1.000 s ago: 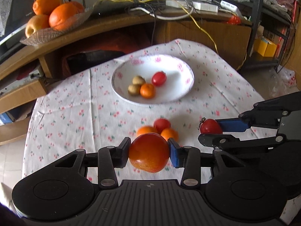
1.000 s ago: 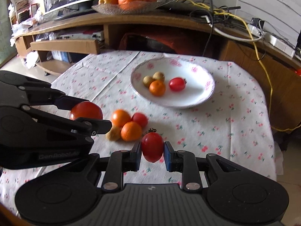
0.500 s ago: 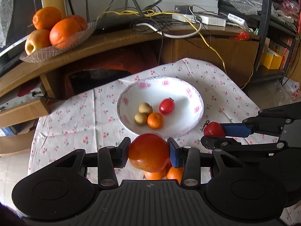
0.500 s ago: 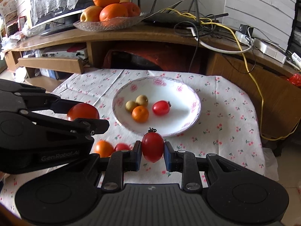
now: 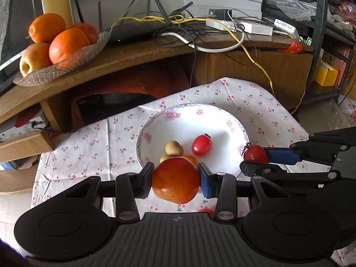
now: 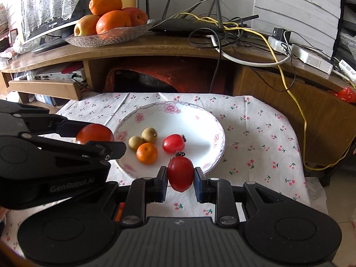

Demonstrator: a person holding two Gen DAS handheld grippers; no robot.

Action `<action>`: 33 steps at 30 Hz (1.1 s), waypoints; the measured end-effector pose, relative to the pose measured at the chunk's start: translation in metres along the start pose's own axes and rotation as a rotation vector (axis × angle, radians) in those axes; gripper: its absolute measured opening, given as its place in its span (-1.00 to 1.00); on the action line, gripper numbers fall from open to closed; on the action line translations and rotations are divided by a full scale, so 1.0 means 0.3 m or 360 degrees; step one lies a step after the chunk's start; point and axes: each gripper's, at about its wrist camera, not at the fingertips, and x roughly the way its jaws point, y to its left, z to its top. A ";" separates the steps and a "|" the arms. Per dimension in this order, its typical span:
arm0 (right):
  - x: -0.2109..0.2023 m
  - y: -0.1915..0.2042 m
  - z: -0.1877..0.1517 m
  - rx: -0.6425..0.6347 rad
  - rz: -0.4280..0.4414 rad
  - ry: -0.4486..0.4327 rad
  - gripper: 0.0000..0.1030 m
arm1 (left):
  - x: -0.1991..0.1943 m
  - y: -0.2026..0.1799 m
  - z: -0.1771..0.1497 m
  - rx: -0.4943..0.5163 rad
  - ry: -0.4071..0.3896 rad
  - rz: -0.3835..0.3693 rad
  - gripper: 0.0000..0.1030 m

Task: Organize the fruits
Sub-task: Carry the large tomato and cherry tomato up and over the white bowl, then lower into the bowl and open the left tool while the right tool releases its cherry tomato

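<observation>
Both tongs have carried their fruit forward since a second ago, and the plate [image 6: 219, 133] now sits mid-frame, just past the fingertips. The left tongs [image 5: 175, 179] clamp a big tomato [image 5: 175, 183] at the plate's near rim; the right tongs [image 6: 180, 174] pinch a small red tomato [image 6: 180, 173] over its lower edge. Already in the plate: two brownish fruits, a tangerine [image 6: 146, 153] and another small tomato. Left, I judge: release these two, then fetch the fruit glimpsed on the bench under the tongs
</observation>
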 end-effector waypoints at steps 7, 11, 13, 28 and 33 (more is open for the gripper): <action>0.048 -0.026 0.031 0.0019 -0.0024 0.0001 -0.46 | 0.053 0.009 0.032 -0.0034 0.0005 -0.0002 -0.04; 0.085 -0.037 0.046 0.0021 -0.0035 0.0008 -0.46 | 0.090 0.017 0.045 -0.0048 0.0019 0.0000 -0.04; 0.102 -0.040 0.051 0.0015 -0.0038 0.0012 -0.46 | 0.109 0.020 0.050 -0.0054 0.0030 0.0003 -0.04; 0.241 -0.068 0.091 0.0017 -0.0007 0.0034 -0.44 | 0.237 0.063 0.083 -0.0125 0.0093 0.0011 -0.04; 0.265 -0.080 0.092 0.0020 -0.0001 0.0044 -0.44 | 0.262 0.065 0.085 -0.0135 0.0105 0.0001 -0.04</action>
